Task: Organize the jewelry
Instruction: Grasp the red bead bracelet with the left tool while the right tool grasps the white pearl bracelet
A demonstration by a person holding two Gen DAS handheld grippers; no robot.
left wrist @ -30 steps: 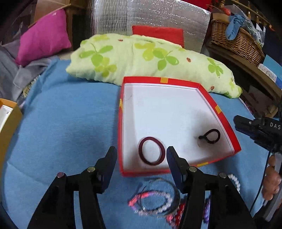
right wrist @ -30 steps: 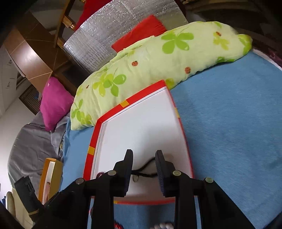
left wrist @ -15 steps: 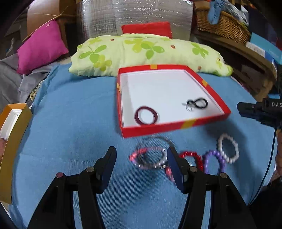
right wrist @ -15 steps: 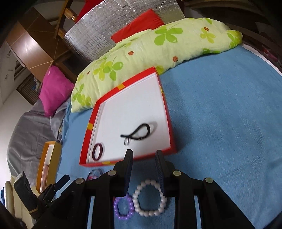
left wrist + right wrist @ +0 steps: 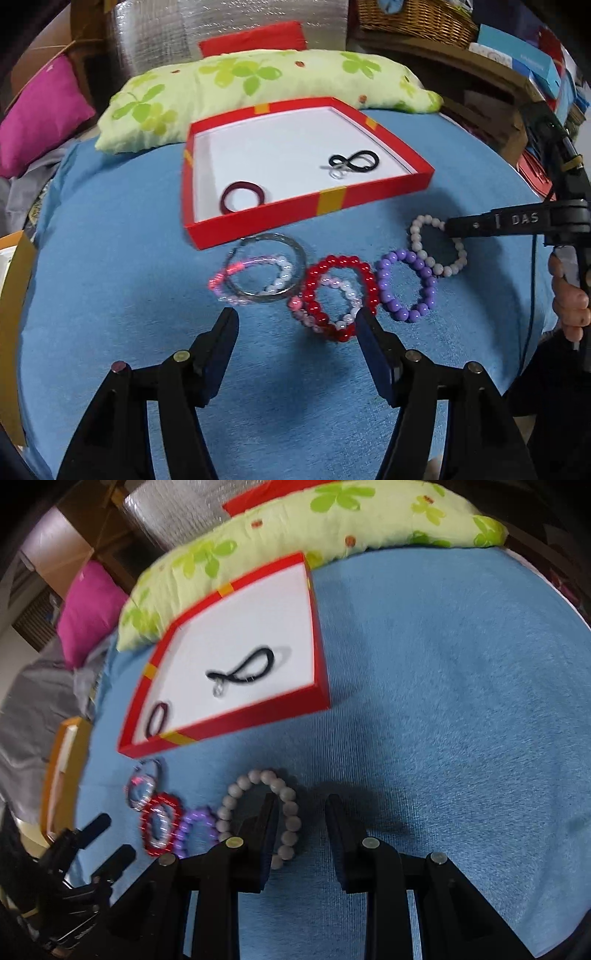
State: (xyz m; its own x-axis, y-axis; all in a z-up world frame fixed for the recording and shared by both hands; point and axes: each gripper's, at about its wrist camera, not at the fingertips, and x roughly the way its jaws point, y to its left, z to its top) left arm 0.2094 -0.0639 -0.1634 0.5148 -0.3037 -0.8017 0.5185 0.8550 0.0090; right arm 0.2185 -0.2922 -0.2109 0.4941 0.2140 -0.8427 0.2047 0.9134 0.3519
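A red box with a white floor [image 5: 417, 179] [image 5: 321, 686] lies on the blue bedcover. In it are a dark red hair ring [image 5: 242, 195] [image 5: 157, 718] and a black cord bracelet [image 5: 356, 160] [image 5: 247, 668]. In front of the box lie a silver bangle with a pink bead bracelet [image 5: 266, 275], a red bead bracelet [image 5: 341, 291] [image 5: 160, 823], a purple one [image 5: 406, 284] [image 5: 197, 825] and a white one [image 5: 437, 245] [image 5: 266, 805]. My left gripper [image 5: 297, 323] is open, just before the red bracelet. My right gripper [image 5: 301, 808] is open, with its left finger over the white bracelet.
A green flowered pillow [image 5: 258, 85] [image 5: 314, 528] lies behind the box. A magenta cushion [image 5: 37, 118] is far left. A yellow box [image 5: 11, 295] [image 5: 62, 768] stands at the left edge. A wicker basket [image 5: 417, 14] and shelves are at the back right.
Both grippers have pulled back from the red box toward the row of bracelets. The right gripper's jaws have opened wider and now stand over the white bracelet.
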